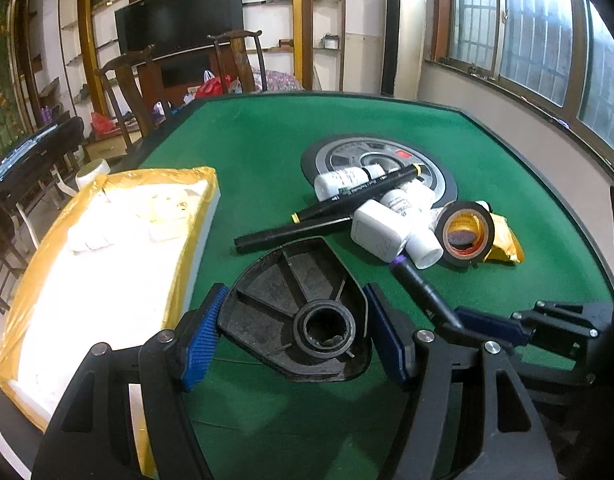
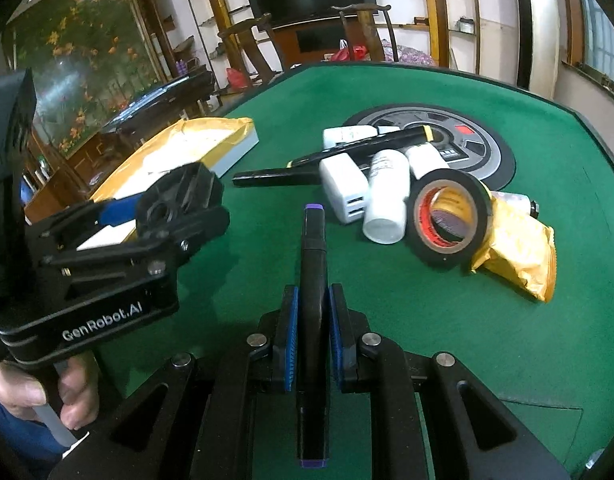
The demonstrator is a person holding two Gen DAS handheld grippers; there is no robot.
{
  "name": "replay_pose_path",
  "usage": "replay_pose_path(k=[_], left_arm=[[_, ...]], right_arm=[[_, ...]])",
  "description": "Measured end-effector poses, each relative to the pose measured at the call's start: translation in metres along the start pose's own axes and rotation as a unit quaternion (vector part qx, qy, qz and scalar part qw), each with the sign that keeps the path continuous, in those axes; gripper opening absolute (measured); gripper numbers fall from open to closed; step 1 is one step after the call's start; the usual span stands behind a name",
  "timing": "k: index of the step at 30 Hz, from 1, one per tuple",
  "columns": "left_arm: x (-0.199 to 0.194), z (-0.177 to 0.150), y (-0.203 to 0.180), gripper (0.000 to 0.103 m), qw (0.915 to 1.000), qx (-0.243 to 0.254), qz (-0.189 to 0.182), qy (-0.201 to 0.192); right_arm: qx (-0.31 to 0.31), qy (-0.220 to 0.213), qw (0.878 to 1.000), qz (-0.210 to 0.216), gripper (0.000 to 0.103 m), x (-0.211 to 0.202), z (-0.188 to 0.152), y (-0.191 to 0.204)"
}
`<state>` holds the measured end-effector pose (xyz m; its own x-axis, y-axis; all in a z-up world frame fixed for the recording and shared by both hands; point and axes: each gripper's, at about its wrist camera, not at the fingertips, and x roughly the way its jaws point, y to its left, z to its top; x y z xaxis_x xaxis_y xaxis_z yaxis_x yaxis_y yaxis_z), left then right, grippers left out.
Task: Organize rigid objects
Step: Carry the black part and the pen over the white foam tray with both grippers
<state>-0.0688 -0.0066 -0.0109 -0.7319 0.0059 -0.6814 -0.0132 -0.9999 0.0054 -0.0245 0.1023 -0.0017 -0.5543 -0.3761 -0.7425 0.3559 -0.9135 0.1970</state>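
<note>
My left gripper [image 1: 295,332] is shut on a black ribbed plastic base [image 1: 291,280] with a round socket, held above the green table [image 1: 267,140]. The right wrist view shows that same gripper [image 2: 167,208] and base [image 2: 179,192] at the left, in a person's hand [image 2: 31,396]. My right gripper [image 2: 313,340] is shut on a black marker with purple ends [image 2: 313,248] that lies along its fingers. In the left wrist view, the right gripper [image 1: 455,316] and the purple-tipped marker [image 1: 419,284] are at lower right.
A pile lies mid-table: a long black marker with yellow bands [image 1: 347,200], white bottles [image 1: 411,216], a white charger [image 2: 343,188], a black tape roll [image 2: 447,216] and a crumpled yellow packet [image 2: 519,252]. A yellow-taped white tray [image 1: 187,184] holding small white items stands at the left.
</note>
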Motion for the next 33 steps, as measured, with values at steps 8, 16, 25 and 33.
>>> replay_pose_path(k=[8, 16, 25, 33], left_arm=[[-0.017, 0.003, 0.023, 0.067, 0.9993, -0.027, -0.02, -0.014], [-0.043, 0.012, 0.079, 0.067, 0.9953, -0.083, -0.012, -0.049], [-0.024, -0.006, 0.169, 0.068, 0.9865, -0.152, 0.059, -0.008], [0.006, -0.021, 0.2, 0.068, 0.9845, -0.161, 0.059, 0.035]], right_arm=[[0.0, 0.006, 1.0, 0.003, 0.013, 0.002, 0.002, 0.014], [-0.003, -0.002, 1.0, 0.019, 0.013, -0.002, 0.013, 0.042], [-0.036, 0.004, 0.997, 0.071, 0.013, 0.012, 0.038, 0.108], [-0.054, 0.031, 0.993, 0.098, 0.013, 0.06, 0.066, 0.176]])
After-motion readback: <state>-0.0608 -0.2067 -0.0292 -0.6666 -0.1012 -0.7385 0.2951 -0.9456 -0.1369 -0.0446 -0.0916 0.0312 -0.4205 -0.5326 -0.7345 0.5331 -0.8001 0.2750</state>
